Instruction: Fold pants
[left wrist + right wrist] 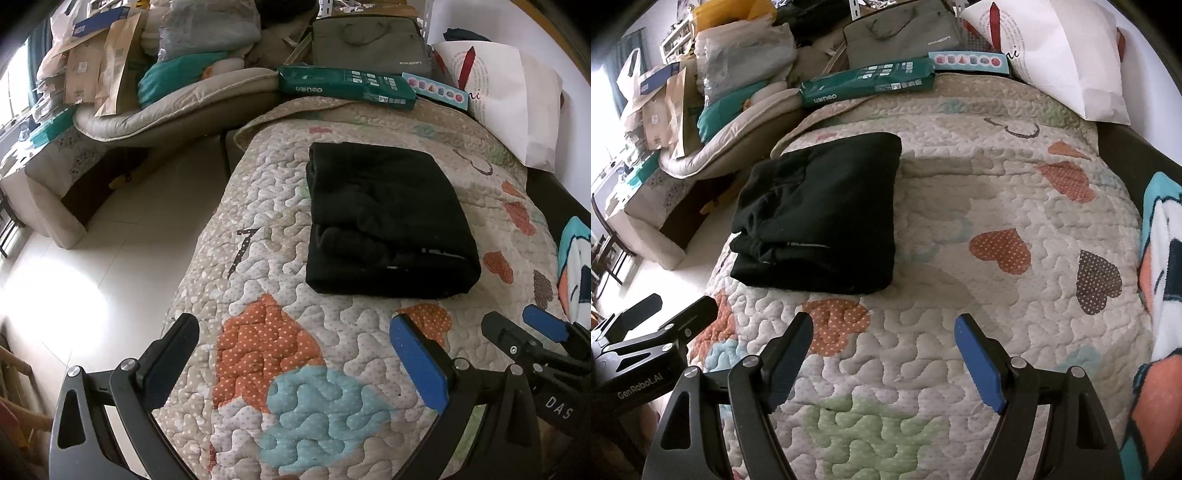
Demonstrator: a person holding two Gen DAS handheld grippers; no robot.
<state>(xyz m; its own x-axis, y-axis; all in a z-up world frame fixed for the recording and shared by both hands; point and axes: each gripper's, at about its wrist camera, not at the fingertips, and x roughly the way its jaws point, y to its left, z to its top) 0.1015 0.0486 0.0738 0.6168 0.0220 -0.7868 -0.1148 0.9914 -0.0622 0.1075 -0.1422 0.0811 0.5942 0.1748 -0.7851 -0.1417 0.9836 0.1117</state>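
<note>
Black pants [388, 218] lie folded into a compact rectangle on the quilted bedspread [280, 325]; they also show in the right wrist view [820, 214] at centre left. My left gripper [295, 339] is open and empty, held back from the pants over the near part of the bed. My right gripper [884, 332] is open and empty, to the right of the left one and nearer than the pants. The right gripper [524, 328] shows at the left view's right edge; the left gripper [679, 306] shows at the right view's left edge.
A green package [347, 86], a grey bag [369, 44] and a white paper bag [509, 99] lie at the bed's far end. Piled cushions and cardboard [110, 74] stand left. White floor [110, 240] lies left of the bed. A cartoon blanket [1163, 295] lies right.
</note>
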